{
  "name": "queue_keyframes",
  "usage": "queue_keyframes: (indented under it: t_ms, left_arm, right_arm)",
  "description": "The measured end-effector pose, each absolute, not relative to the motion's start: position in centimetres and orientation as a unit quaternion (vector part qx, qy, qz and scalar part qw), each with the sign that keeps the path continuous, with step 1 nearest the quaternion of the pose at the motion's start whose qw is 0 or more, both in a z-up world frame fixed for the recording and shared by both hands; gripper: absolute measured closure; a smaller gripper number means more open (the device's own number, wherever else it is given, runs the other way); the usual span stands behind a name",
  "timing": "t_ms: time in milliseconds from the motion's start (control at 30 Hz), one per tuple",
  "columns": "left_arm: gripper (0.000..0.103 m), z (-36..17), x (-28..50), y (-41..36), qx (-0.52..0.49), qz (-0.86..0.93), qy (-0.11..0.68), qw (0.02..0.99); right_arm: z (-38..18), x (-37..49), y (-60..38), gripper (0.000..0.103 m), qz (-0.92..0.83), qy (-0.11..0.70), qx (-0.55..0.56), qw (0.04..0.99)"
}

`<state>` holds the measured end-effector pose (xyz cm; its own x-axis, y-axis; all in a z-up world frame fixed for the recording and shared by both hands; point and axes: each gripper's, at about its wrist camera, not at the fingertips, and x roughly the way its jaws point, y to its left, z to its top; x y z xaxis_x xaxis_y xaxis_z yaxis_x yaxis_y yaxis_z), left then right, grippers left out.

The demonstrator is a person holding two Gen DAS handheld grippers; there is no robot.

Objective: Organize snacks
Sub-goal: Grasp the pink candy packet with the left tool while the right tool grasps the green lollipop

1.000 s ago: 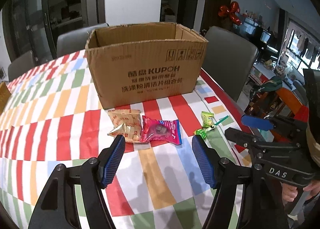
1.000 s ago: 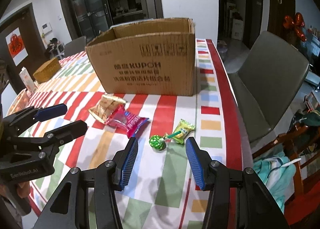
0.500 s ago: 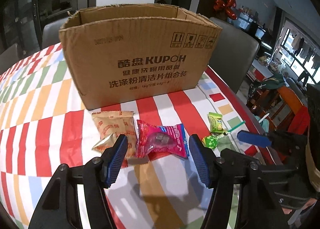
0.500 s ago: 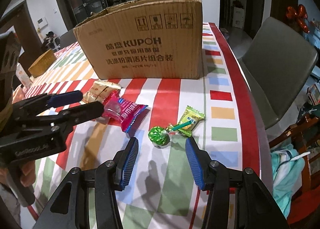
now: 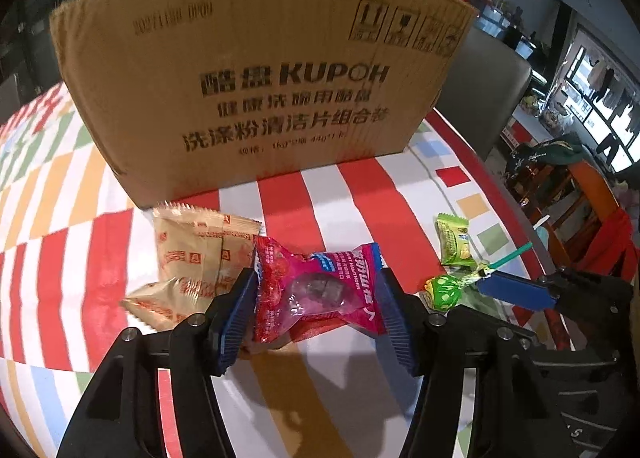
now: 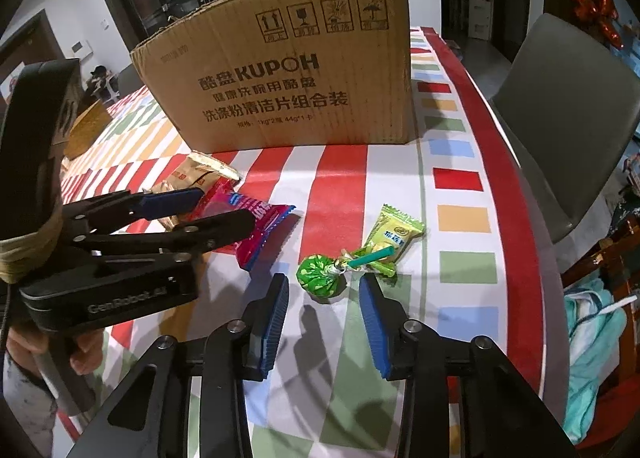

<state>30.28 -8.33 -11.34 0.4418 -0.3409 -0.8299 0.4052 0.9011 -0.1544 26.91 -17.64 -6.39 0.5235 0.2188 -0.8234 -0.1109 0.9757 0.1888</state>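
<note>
A pink snack packet lies on the checked tablecloth between the pads of my left gripper. Its jaws are closing, and the pads stand at the packet's two ends without squeezing it. Two tan packets lie just left of it. In the right wrist view, a green lollipop sits between the fingertips of my right gripper. Those jaws are closing too, with the pads clear of the sweet. A green candy packet lies under the lollipop's stick. Behind the snacks stands an open cardboard box.
A grey chair stands past the table's red right edge, with teal cloth below it. A wicker basket sits far left. A person's hand holds the left gripper.
Both grippers came down and forward onto the snacks. The left jaws narrowed around the pink packet. The right jaws narrowed around the lollipop's head.
</note>
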Motion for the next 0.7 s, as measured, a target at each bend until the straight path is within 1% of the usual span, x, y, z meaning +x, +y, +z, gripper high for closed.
queue_keyframes:
  t_ms: [200, 267, 367, 600, 700]
  left_arm:
    - [0.048, -12.0, 30.6, -8.0, 0.005, -0.220, 0.493, 0.842]
    - [0.054, -12.0, 30.5, -7.8, -0.002, -0.223, 0.492, 0.842]
    - [0.058, -11.9, 30.2, -7.6, -0.009, -0.220, 0.490, 0.843]
    - [0.061, -11.4, 29.3, -7.4, -0.017, -0.212, 0.489, 0.846]
    - [0.061, -10.8, 28.8, -7.2, -0.023, -0.206, 0.482, 0.851]
  right_arm:
    - [-7.2, 27.6, -17.5, 0.070, 0.098, 0.488, 0.065, 0.865]
    - [-7.5, 27.8, -17.5, 0.072, 0.100, 0.490, 0.069, 0.863]
    - [-7.7, 27.9, -17.5, 0.078, 0.106, 0.490, 0.072, 0.863]
    - [-7.5, 27.7, -17.0, 0.082, 0.108, 0.484, 0.068, 0.865]
    - [-6.8, 27.4, -17.1, 0.082, 0.108, 0.478, 0.066, 0.869]
